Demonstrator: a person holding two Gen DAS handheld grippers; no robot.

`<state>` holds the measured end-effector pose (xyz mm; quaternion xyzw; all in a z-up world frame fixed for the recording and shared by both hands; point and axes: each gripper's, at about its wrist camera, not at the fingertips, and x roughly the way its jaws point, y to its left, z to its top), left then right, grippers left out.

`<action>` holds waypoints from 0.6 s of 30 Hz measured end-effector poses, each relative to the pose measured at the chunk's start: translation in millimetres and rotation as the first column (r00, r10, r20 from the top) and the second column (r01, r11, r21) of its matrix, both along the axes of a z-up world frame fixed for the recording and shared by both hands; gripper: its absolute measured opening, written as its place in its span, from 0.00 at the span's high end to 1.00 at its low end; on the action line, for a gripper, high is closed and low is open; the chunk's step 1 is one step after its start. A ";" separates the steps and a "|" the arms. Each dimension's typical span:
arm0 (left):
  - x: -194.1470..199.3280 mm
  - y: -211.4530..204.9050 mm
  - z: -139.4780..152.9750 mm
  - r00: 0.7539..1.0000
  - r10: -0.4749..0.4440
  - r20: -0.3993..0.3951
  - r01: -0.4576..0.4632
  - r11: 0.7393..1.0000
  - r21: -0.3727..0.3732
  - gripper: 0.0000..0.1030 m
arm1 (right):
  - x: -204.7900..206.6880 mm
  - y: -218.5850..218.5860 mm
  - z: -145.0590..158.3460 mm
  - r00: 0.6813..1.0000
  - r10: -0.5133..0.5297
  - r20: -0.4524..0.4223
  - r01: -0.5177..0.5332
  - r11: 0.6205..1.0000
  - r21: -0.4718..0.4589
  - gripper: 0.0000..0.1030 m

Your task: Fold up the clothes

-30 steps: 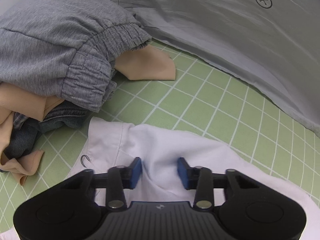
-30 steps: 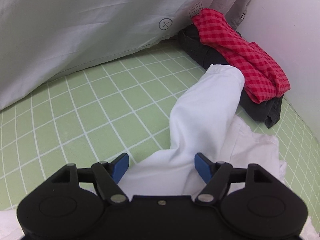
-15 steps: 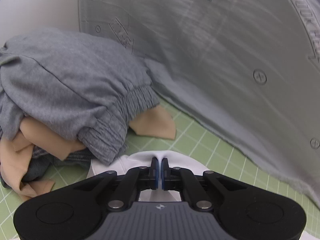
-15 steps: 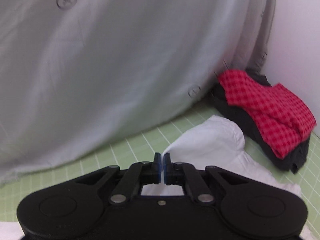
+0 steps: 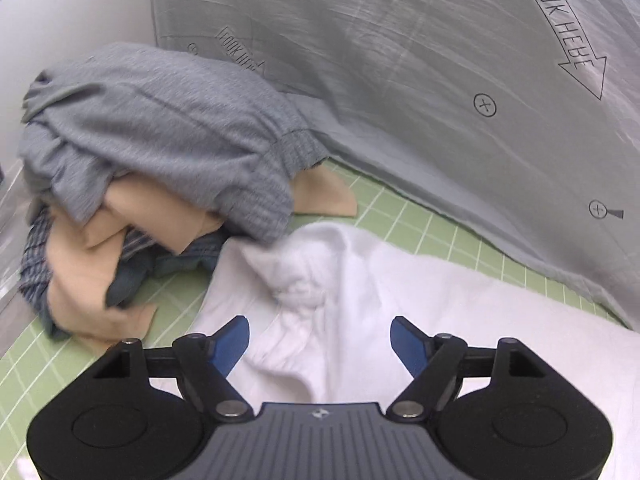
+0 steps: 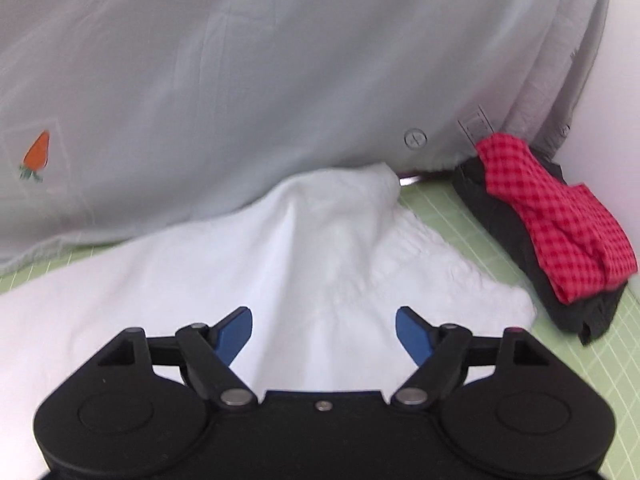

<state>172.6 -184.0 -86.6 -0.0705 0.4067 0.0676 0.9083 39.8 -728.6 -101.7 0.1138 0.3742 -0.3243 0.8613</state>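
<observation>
A white garment [image 5: 400, 300] lies rumpled on the green grid mat [image 5: 404, 216]. It also shows in the right wrist view [image 6: 260, 264], with a bunched part peaking near the back. My left gripper [image 5: 320, 344] is open just above the white cloth, holding nothing. My right gripper [image 6: 324, 334] is open above the same garment, also empty.
A heap of unfolded clothes, a grey knit piece [image 5: 160, 132] over peach [image 5: 88, 276] and denim ones, sits to the left. A folded red checked cloth [image 6: 556, 216] on a dark one [image 6: 504, 232] lies to the right. A grey sheet [image 5: 440, 80] hangs behind.
Half a second ago both grippers were shut on the white garment and raised. Both have now opened and let it go; the cloth lies on the mat.
</observation>
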 end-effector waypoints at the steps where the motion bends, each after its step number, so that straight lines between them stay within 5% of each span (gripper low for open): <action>1: -16.0 8.1 -1.6 1.000 0.019 -0.009 -0.019 1.000 0.014 0.23 | -21.2 7.2 -4.9 1.000 0.000 -0.013 0.000 1.000 0.029 0.22; 9: -128.4 75.5 -26.3 0.977 0.182 -0.114 -0.182 0.983 0.012 0.23 | -127.5 61.0 -32.9 0.994 -0.007 -0.107 0.024 0.988 0.154 0.21; 18: -161.5 117.0 -46.2 0.975 0.182 -0.129 -0.182 0.983 0.005 0.23 | -168.2 114.3 -28.7 0.995 0.012 -0.104 0.007 0.983 0.182 0.20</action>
